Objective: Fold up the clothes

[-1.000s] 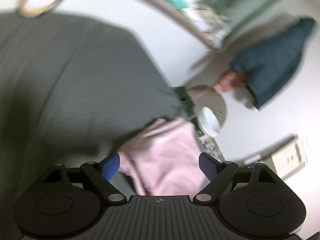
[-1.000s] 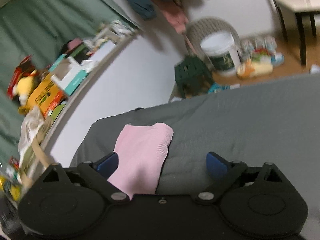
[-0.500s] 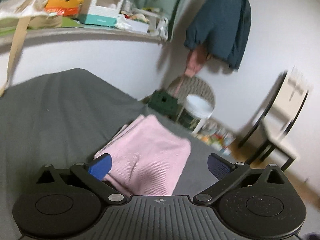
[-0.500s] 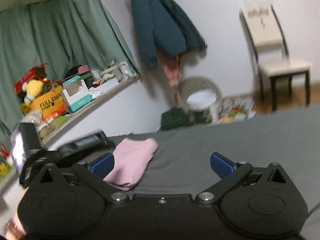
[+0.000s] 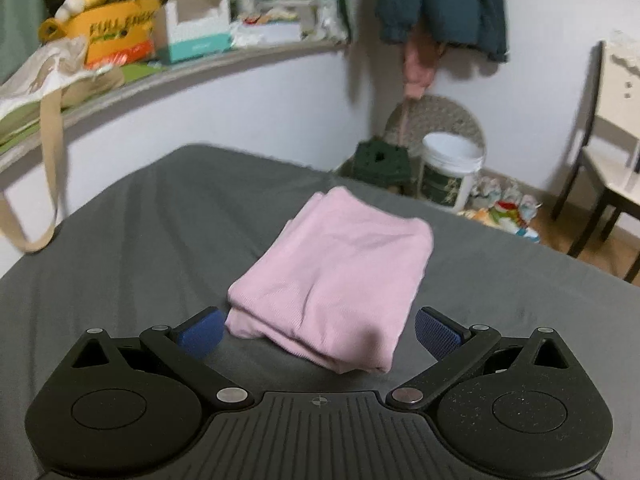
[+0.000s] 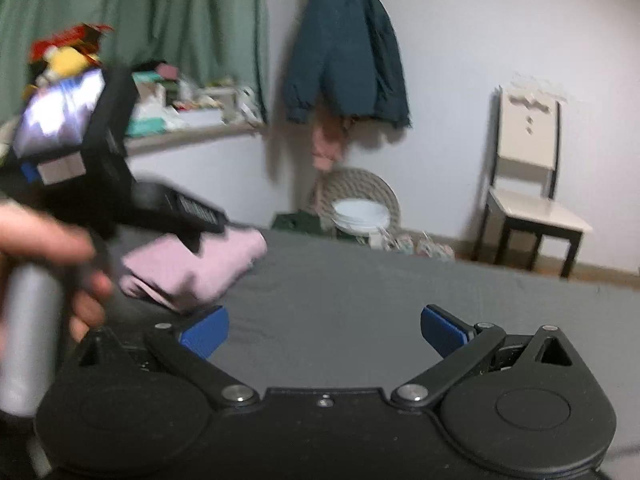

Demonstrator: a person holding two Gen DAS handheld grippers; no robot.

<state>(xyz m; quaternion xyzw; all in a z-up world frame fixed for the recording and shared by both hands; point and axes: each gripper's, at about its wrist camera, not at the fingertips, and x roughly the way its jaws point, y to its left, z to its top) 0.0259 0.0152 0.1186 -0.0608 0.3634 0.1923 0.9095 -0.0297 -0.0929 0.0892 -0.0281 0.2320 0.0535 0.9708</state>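
The pink garment (image 5: 336, 272) lay folded on the grey bed (image 5: 140, 240), at twelve o'clock from the released left claw (image 5: 318, 332); the right claw (image 6: 324, 330) gaped, empty.

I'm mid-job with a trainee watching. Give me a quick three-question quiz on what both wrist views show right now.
1. True or false: the left gripper is shut on the pink garment.
2. What surface does the folded garment lie on? A) white chair B) grey bed sheet C) shelf
3. In the right wrist view, what lies between the right gripper's open fingers?

Key:
1. False; both fingers stand apart, the garment lying just ahead of them.
2. B, the grey bed sheet.
3. Only bare sheet; the garment sits off to the left.
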